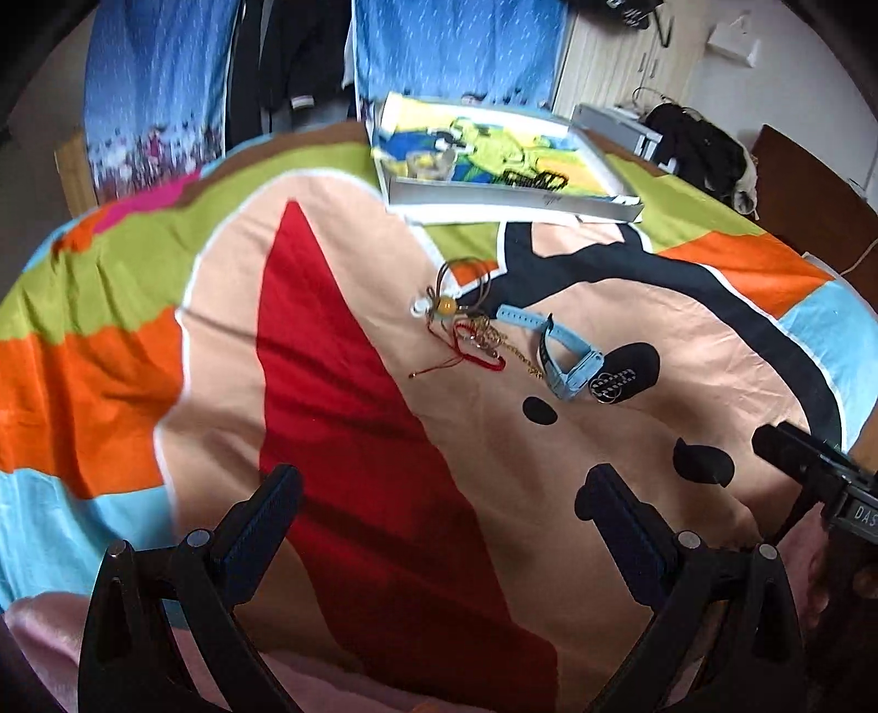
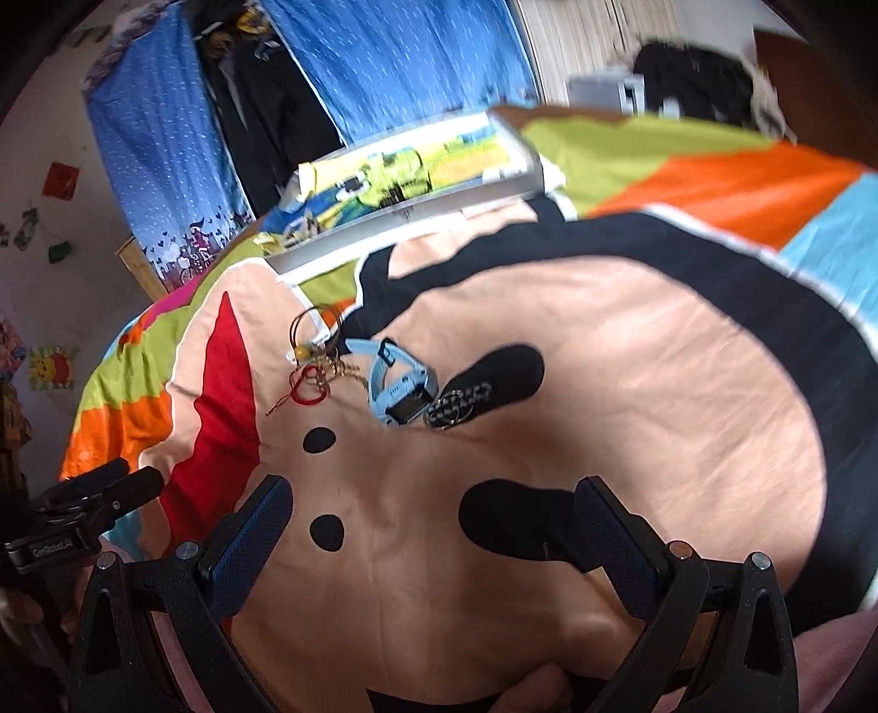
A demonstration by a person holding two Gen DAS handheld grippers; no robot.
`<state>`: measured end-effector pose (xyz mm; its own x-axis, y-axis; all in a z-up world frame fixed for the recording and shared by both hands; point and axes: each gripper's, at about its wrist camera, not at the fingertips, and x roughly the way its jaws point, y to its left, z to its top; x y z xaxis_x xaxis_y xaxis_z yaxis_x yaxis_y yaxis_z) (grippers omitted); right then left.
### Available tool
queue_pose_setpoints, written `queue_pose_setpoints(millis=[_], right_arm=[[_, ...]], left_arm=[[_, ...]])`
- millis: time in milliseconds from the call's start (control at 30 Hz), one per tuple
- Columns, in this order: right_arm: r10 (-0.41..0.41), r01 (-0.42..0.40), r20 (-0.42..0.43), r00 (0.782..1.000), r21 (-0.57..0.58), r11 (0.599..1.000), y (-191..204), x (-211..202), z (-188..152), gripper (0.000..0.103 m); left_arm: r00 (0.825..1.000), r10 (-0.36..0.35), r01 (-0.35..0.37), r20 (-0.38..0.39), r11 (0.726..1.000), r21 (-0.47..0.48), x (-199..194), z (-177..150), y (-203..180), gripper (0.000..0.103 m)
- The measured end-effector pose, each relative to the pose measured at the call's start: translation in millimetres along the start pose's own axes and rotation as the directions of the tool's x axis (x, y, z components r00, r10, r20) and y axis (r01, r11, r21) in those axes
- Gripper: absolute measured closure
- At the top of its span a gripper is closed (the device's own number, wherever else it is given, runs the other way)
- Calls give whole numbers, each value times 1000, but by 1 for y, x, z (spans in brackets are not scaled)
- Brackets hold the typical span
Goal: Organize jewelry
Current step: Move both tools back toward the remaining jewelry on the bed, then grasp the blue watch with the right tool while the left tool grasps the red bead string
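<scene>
Left wrist view: a bed spread with a bright cartoon sheet in peach, red, green, orange, pale blue and black patches fills most of the frame, its cloth lightly creased. Behind it hang blue dotted curtains with dark clothes between them, and a pale wardrobe stands at the right. A black bag lies beyond the far right edge of the bed.

A shallow open box with grey walls and a yellow-green picture inside rests near the far edge. Nearer the middle, well apart from the box, the jewelry lies in a loose cluster: a brown cord with a yellow bead, a red string bracelet tangled with a thin gold chain, a pale blue watch with a rubbery strap, and just beside it a black-and-white woven piece with a metal ring.

Bare sheet stretches between the cluster and both claws. The left gripper hovers with its blue ribbed pads spread wide, holding nothing. The right gripper is likewise spread wide and empty above the peach patch, with the cluster ahead and to its left.
</scene>
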<state>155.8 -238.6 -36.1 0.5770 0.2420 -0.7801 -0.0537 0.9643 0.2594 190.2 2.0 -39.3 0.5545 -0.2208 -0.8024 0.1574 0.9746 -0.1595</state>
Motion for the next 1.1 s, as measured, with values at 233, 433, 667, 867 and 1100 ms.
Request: queue_pose_setpoints(millis=[233, 433, 667, 867, 1100], right_arm=[[36, -36, -51, 998, 7, 999, -11, 24, 23, 0], [71, -73, -108, 992, -19, 997, -16, 56, 39, 0], [88, -111, -148, 985, -160, 981, 3, 93, 47, 6], [56, -101, -148, 987, -310, 945, 23, 117, 48, 12], [38, -97, -173, 984, -348, 933, 25, 137, 47, 18]], left_arm=[[997, -31, 31, -67, 999, -10, 30, 25, 6, 2], [990, -97, 95, -104, 995, -26, 66, 44, 11, 3], [979, -162, 155, -122, 986, -68, 102, 60, 16, 8], [968, -194, 182, -161, 979, -90, 127, 64, 23, 39], [961, -209, 190, -183, 975, -114, 143, 65, 33, 56]])
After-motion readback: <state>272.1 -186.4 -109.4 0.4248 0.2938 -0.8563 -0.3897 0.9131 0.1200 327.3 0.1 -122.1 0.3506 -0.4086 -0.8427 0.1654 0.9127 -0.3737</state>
